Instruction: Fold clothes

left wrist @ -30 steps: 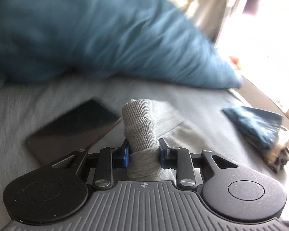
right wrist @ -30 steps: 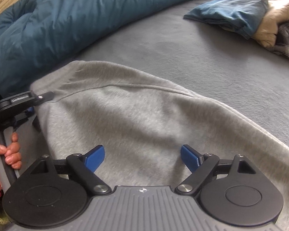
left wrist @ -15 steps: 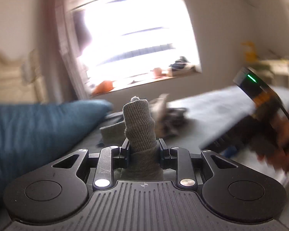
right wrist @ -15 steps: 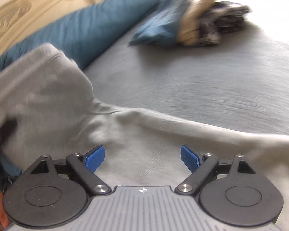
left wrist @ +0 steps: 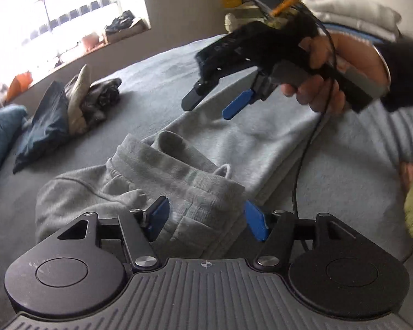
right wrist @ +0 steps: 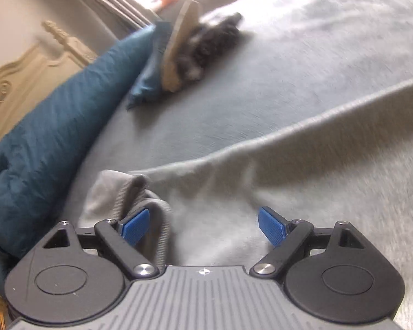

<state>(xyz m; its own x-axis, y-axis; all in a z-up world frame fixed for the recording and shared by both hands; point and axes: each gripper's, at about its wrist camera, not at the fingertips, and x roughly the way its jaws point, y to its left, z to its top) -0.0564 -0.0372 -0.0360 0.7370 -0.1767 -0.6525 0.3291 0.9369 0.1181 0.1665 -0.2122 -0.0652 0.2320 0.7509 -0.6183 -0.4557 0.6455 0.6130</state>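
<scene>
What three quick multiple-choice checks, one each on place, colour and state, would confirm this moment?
1. Where is the pile of clothes relative to the grey sweatshirt?
A. Beyond it, on the bed
B. On top of it
C. In a gripper

2. What colour is the duvet?
A. Red
B. Teal blue
C. Yellow

3. How stands the left gripper?
A. Shut on a cuff
B. Open over the ribbed hem
C. Out of view

Answers: 1 A, the pile lies apart, farther up the bed; 2 B, it shows teal beside the headboard; 3 B, the blue pads stand apart, gripping nothing.
</scene>
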